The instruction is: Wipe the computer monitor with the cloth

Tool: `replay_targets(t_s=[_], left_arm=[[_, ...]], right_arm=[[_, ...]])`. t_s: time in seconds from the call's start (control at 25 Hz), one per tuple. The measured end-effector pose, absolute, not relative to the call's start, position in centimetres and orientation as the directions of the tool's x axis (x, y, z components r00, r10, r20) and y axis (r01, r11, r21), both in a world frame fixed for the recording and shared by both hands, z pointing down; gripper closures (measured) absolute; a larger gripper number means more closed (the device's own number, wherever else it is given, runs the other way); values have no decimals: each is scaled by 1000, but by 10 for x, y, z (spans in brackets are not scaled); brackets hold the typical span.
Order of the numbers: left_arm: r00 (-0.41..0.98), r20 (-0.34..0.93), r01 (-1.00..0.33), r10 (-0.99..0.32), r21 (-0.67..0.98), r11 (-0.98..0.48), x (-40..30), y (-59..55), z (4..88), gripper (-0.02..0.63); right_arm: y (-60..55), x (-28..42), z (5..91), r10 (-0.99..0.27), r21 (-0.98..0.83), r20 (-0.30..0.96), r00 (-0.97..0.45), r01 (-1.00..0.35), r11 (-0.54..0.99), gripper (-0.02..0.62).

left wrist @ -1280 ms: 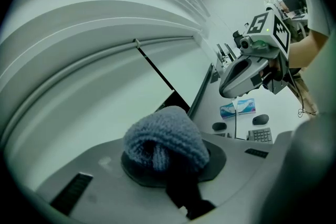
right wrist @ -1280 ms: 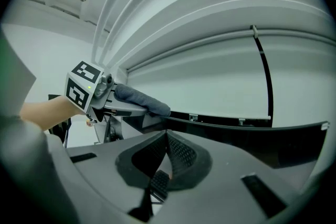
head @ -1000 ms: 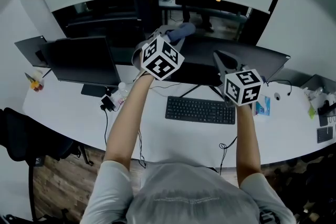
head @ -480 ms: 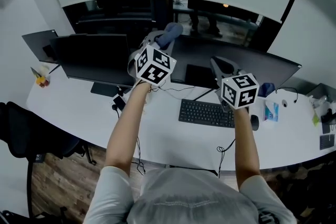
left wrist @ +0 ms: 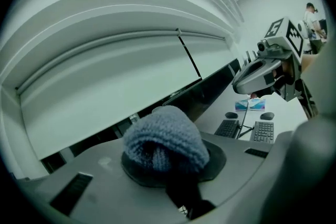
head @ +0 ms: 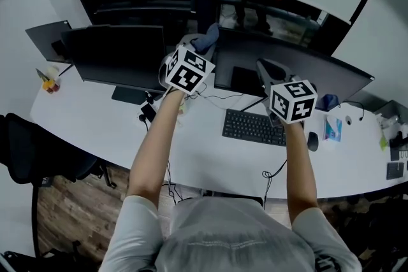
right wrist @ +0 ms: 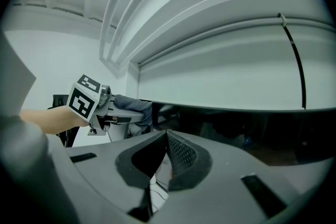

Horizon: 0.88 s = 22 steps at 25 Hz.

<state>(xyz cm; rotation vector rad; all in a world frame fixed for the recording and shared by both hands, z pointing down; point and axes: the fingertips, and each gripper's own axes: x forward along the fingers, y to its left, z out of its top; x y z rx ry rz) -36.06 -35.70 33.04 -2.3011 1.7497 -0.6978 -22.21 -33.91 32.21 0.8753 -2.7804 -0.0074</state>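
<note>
A blue-grey knitted cloth (head: 206,39) is bunched between the jaws of my left gripper (head: 198,51), which is raised at the upper left corner of the wide dark monitor (head: 299,70). The left gripper view shows the cloth (left wrist: 165,139) filling the left gripper (left wrist: 169,162), which is shut on it. My right gripper (head: 263,67) is held up in front of the same monitor, further right. In the right gripper view the right gripper (right wrist: 165,139) has its pads closed together with nothing between them, and the monitor (right wrist: 252,134) is just ahead.
A second dark monitor (head: 118,54) stands to the left. A black keyboard (head: 254,127) and a mouse (head: 312,141) lie on the white desk (head: 95,124) with loose cables. A black chair (head: 32,159) stands at the left, and small items lie at the desk's right end.
The head view has swung a little. Both grippers stay raised before the monitors, with the cloth still at the wide monitor's upper left corner.
</note>
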Motion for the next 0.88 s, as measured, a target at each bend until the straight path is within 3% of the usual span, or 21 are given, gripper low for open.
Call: replay_targets(t_s=[0.4, 0.88], left_arm=[[251, 284, -889, -926, -311, -336, -352, -364, 370, 549], [214, 341, -935, -915, -199, -293, -345, -371, 460, 549]], right_arm=[[-339, -231, 357, -546, 108, 263, -795, -538, 836, 594], [-345, -228, 420, -513, 93, 309, -801, -511, 854, 594]])
